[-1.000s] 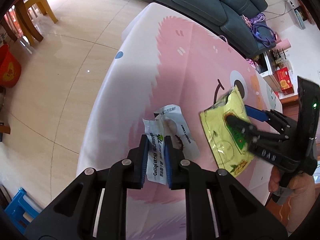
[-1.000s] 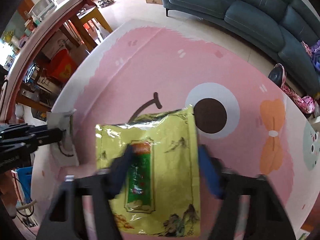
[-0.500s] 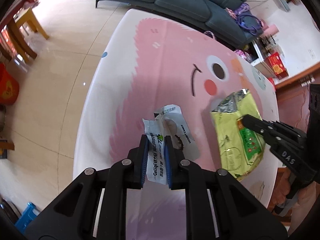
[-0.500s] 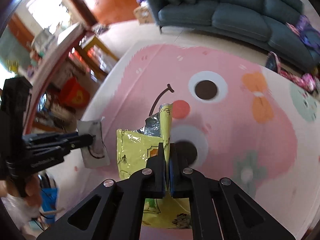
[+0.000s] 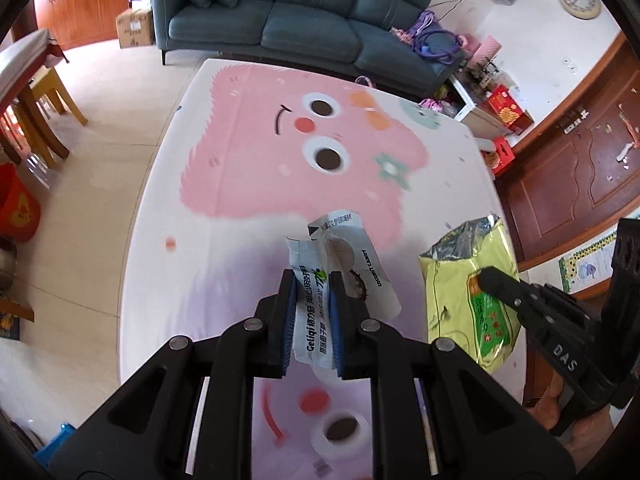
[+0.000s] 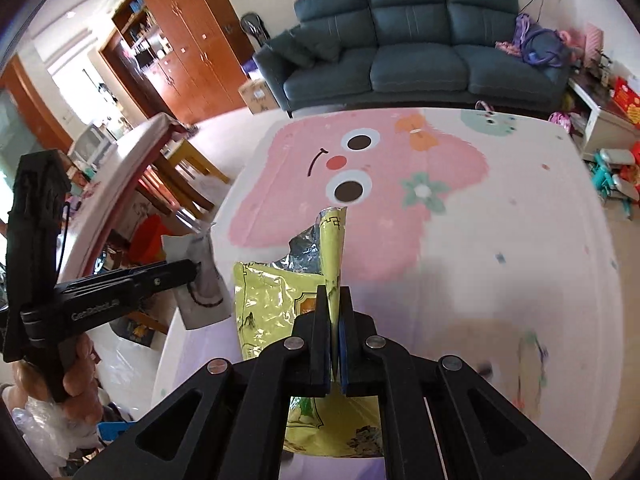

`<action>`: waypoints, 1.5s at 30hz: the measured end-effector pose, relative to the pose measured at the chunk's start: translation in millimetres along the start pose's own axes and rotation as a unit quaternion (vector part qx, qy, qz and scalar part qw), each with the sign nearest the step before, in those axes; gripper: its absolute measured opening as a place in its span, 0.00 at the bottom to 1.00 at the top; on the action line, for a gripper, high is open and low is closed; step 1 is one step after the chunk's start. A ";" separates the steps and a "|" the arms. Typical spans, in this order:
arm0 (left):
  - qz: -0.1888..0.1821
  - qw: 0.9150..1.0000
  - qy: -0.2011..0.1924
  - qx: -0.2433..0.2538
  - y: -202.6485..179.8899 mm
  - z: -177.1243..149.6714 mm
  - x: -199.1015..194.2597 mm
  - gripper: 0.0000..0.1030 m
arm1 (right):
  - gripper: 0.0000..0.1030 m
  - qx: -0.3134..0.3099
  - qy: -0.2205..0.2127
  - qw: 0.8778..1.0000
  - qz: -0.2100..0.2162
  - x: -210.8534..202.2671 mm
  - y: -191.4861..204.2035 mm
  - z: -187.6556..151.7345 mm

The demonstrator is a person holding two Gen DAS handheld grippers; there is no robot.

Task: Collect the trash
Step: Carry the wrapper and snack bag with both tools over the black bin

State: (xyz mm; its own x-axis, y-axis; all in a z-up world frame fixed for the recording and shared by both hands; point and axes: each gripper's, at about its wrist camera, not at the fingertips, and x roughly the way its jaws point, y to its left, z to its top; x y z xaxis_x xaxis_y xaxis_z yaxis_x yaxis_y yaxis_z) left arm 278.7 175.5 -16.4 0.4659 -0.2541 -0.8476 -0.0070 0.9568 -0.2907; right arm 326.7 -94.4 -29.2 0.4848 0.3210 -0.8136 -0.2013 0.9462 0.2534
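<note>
My left gripper (image 5: 313,280) is shut on a white candy wrapper (image 5: 340,252) and holds it in the air above the cartoon play mat (image 5: 248,168). To its right, my right gripper (image 5: 486,276) is shut on a yellow-green foil snack bag (image 5: 456,280), also lifted. In the right wrist view the right gripper (image 6: 334,292) pinches the yellow bag (image 6: 272,300) along a fold, its torn silver mouth pointing up. The left gripper (image 6: 194,268) shows at the left there with the white wrapper (image 6: 204,296) hanging from it, a hand (image 6: 80,380) on its handle.
A dark blue sofa (image 5: 288,24) stands beyond the mat's far edge. A wooden table and stool (image 5: 36,96) are at the left, a red bucket (image 5: 16,208) below them. Boxes and toys (image 5: 504,108) crowd the right wall by a wooden door (image 5: 580,168).
Both grippers have risen well above the mat with their wrappers. The right gripper, open around the yellow bag a second ago, shut on it and lifted it.
</note>
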 end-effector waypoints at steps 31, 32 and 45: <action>0.028 0.995 -0.002 0.093 -165.9 -330.5 -170.1 0.12 | 0.02 0.075 -0.074 0.993 0.055 -283.9 -25.5 -328.4; 0.026 0.995 0.003 0.097 -164.7 -330.6 -164.4 0.12 | 0.02 0.084 -0.070 0.993 0.052 -280.5 -28.3 -334.9; -0.007 0.980 0.115 0.161 -131.9 -418.1 -39.0 0.12 | 0.02 0.185 0.008 0.982 -0.024 -169.7 -64.0 -443.1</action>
State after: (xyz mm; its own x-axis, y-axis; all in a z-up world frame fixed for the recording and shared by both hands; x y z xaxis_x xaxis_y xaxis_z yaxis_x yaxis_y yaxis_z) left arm -108.5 0.1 -130.6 0.2522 -0.2573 -0.9328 0.2946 0.9387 -0.1792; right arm -119.8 -227.5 -139.2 0.4722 0.2783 -0.8364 0.1461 0.9110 0.3856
